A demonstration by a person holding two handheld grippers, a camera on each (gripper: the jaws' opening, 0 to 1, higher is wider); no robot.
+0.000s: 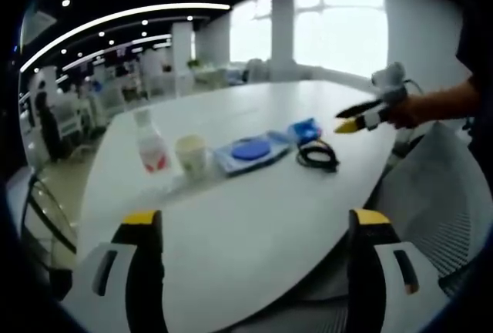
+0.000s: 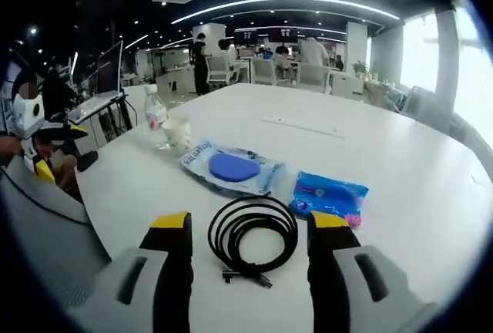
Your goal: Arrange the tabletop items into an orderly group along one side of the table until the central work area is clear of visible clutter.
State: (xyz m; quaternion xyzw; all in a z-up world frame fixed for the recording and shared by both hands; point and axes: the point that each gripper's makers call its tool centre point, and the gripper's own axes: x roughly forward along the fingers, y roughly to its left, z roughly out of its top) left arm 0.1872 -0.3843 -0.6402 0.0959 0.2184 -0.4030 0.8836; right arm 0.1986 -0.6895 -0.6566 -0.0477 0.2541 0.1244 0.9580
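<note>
On the white table (image 1: pixel 254 225) a row of items runs from a clear bottle with a red label (image 1: pixel 150 144) through a pale cup (image 1: pixel 192 154), a blue disc in a clear bag (image 1: pixel 250 150) and a blue packet (image 1: pixel 306 129) to a coiled black cable (image 1: pixel 317 154). My left gripper (image 1: pixel 256 221) is open, well short of them. A hand carries my right gripper (image 1: pixel 356 117) just past the cable, apart from it. In the right gripper view my right gripper (image 2: pixel 250 225) is open, with the cable (image 2: pixel 254 237) lying between its jaws, and the blue packet (image 2: pixel 330 194) and bagged disc (image 2: pixel 231 169) beyond.
The bottle (image 2: pixel 156 121) and cup (image 2: pixel 179 134) stand near the table's left edge. My left gripper (image 2: pixel 38 152) shows at the far left, off the table. A mesh chair (image 1: pixel 439 194) stands by the table edge. Desks, chairs and people fill the office behind.
</note>
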